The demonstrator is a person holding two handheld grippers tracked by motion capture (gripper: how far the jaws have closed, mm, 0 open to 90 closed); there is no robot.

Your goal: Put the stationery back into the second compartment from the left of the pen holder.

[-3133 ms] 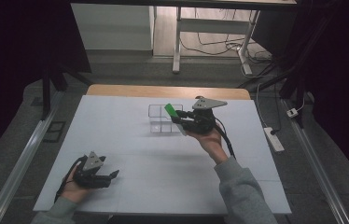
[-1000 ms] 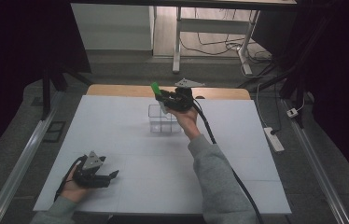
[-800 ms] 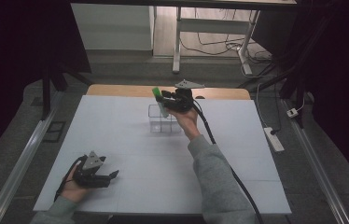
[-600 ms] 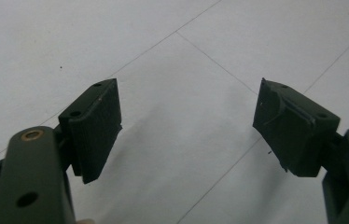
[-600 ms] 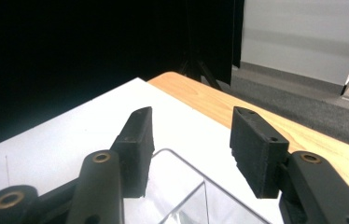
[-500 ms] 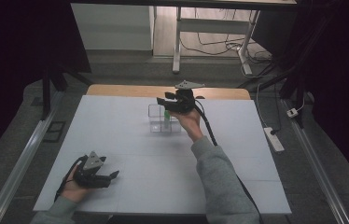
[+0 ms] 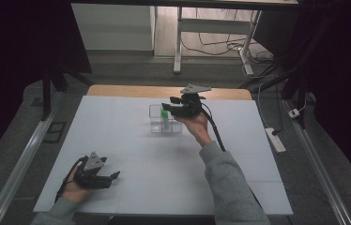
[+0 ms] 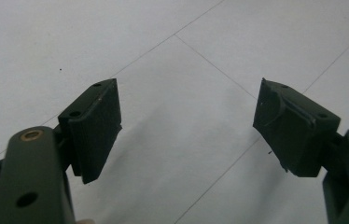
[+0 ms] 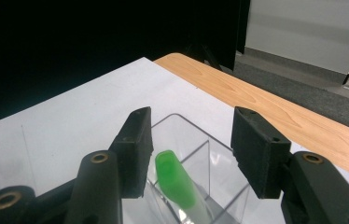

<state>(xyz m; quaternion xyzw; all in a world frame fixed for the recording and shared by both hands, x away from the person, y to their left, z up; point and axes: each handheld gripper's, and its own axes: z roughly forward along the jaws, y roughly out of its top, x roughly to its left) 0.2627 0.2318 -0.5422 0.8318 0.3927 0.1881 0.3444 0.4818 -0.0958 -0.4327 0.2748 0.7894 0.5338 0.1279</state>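
A green-topped tube [image 9: 175,179] leans inside one compartment of a clear plastic box [image 9: 223,187] at the far middle of the white table. The high view shows the tube [image 7: 164,116] standing in the box [image 7: 156,126]. My right gripper [image 9: 191,140] hovers just above it. Its jaws have just been opening and now stand apart, the tube's top below and between them without contact. From above, the right gripper [image 7: 168,107] sits at the box's right side, pointing left. My left gripper [image 7: 111,177] rests open near the table's front left; its jaws [image 8: 186,126] have bare table between them.
A wooden strip [image 7: 164,90] runs along the table's far edge [image 9: 275,107]. A power strip [image 7: 276,139] lies on the floor to the right. The right gripper's cable [image 7: 216,131] trails back along the forearm. The white tabletop [image 7: 164,164] lies between the two hands.
The right gripper carried the green-topped tube to the clear box and let go of it. The tube now stands in the box and the gripper has drawn slightly right. The left hand stayed still.
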